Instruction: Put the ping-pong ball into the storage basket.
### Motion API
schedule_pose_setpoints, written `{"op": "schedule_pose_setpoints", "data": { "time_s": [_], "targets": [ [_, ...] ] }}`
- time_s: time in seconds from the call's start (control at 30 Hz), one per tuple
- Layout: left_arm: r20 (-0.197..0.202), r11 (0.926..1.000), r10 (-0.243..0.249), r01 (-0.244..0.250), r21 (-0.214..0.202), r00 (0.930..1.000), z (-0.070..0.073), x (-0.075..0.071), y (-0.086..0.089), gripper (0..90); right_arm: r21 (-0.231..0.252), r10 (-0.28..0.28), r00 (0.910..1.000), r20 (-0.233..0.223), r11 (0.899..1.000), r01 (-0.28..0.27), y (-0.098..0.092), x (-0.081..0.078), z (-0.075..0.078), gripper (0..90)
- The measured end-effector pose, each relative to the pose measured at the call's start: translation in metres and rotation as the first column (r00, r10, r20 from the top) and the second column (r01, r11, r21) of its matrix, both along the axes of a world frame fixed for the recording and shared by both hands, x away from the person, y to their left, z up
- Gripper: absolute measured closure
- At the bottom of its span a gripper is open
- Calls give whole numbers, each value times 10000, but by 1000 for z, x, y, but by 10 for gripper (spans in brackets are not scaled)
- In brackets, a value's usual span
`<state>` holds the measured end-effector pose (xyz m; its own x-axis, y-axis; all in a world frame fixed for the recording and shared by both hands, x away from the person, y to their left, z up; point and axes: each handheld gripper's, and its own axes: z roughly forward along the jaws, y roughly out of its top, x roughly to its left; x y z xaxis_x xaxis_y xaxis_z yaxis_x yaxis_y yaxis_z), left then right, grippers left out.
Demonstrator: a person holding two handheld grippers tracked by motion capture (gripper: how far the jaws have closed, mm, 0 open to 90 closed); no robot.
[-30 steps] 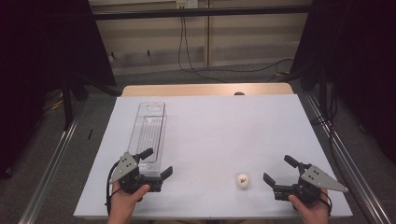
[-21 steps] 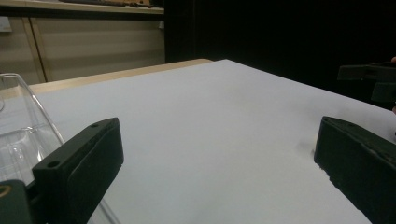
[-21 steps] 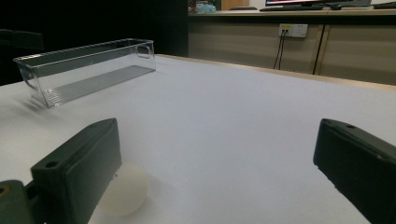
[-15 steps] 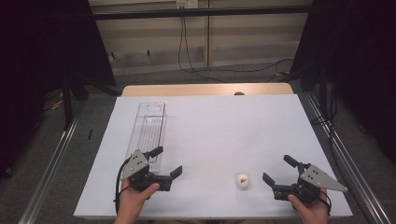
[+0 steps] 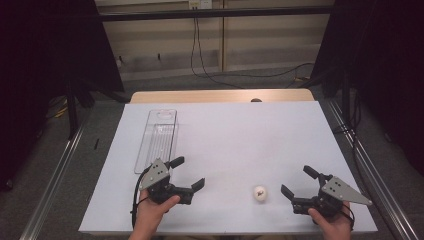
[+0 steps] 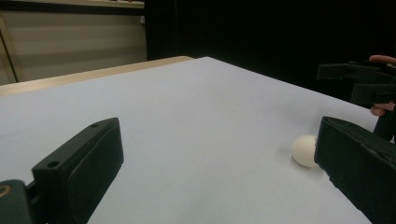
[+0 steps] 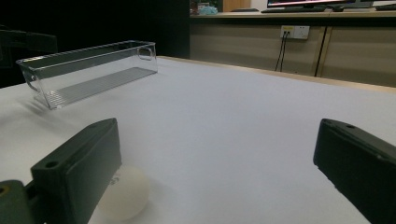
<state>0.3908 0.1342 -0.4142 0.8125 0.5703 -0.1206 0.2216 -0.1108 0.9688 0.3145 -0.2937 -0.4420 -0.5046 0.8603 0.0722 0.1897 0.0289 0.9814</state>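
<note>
Left gripper [image 5: 189, 174]: we hold its black jaws spread and empty, turned toward the ball, probably lining up a grasp.
Right gripper [image 5: 296, 182]: jaws also wide apart, holding nothing, resting low near the table's front edge.
Ball [image 5: 259, 193]: small, white, smooth, round; it sits between our grippers, nearer the right one.
Bin [image 5: 157, 140]: clear rigid plastic, long, ribbed floor, empty; likely the ball's destination.
Table [image 5: 240, 135]: matte white sheet.
</note>
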Motion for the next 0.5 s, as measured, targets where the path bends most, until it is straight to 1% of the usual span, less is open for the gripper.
{"op": "schedule_pose_setpoints", "data": {
  "time_s": [0.03, 0.07, 0.1, 0.2, 0.23, 0.27, 0.3, 0.33, 0.37, 0.47, 0.5],
  "targets": [
    [3, 9997, -109, 109, 222, 9999, 0, 1, 1, 15, 2, 20, 10000, 3, 10000, -20, 0, 0, 0, 6],
    [-9, 10000, -51, 51, 72, 10000, 0, 1, -1, 15, 4, 3, 10000, 1, 10000, -3, 0, 0, 0, 6],
    [-30, 9997, -140, 140, 198, 9999, -1, 1, -3, 15, -9, -15, 10000, 23, 10000, 15, 0, 1, 0, 6],
    [-66, 9997, -181, 182, 158, 9998, -1, 1, -7, 15, 18, 13, 10000, -22, 10000, -13, 0, 1, -1, 6],
    [-68, 9998, -204, 205, 84, 9998, -1, 1, -8, 15, 20, -4, 10000, 1, 10000, 4, 1, 1, 0, 6],
    [-70, 9998, -202, 201, -73, 9998, -1, 1, -10, 15, 32, -3, 10000, 0, 10000, 3, 1, 1, 0, 6],
    [-49, 9996, -206, 207, 185, 9998, 0, 2, -9, 15, 25, 14, 10000, -14, 10000, -14, 0, 1, 0, 6],
    [1, 9992, -314, 314, 251, 9995, 0, 2, -10, 15, 25, 14, 10000, -14, 10000, -14, 0, 1, 0, 6],
    [-84, 9998, -173, 173, 91, 9998, 0, 2, -13, 15, 28, 24, 10000, -8, 10000, -24, 0, 1, 0, 6],
    [-33, 9994, -290, 291, 182, 9996, 0, 2, -14, 15, 23, 16, 10000, 16, 10000, -16, 0, 1, 0, 6],
    [-81, 9996, -277, 278, 89, 9996, -1, 2, -16, 15, 34, 13, 10000, 13, 10000, -13, 0, 1, 0, 6]
  ]
}}
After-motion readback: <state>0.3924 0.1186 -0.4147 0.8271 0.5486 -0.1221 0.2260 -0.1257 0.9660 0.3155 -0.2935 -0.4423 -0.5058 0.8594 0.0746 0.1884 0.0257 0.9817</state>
